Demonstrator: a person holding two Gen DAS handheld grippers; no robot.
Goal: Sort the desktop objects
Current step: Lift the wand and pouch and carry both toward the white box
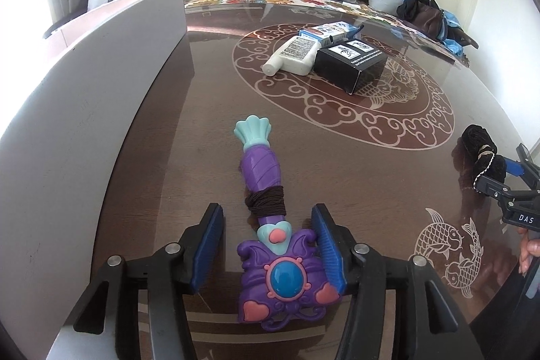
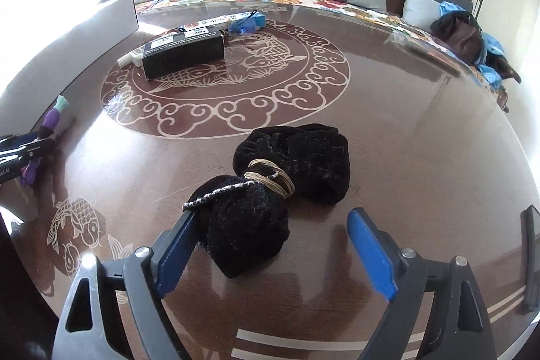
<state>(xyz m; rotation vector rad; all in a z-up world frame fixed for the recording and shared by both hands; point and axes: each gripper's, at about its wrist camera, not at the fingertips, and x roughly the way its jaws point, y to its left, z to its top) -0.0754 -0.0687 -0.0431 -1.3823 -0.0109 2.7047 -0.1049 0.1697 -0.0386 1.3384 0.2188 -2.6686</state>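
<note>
On the glossy brown table (image 1: 337, 164), both tongs gape: left gripper (image 1: 268, 245) straddles the purple plastic toy wand (image 1: 270, 255), right gripper (image 2: 271, 238) the black velvet pouch (image 2: 280, 184); nothing looks sorted yet.

Glossy brown table (image 1: 189, 130) carries toy wand (image 1: 266, 225), black pouch (image 2: 287, 188), black box (image 1: 351, 64), white bottle (image 1: 292, 54).

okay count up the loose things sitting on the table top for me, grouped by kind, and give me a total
Toys: 1, the purple toy wand
Cloth bundles: 1, the black velvet pouch
Boxes: 2, the black box and the white and blue box
Bottles: 1, the white bottle
Total: 5
</note>
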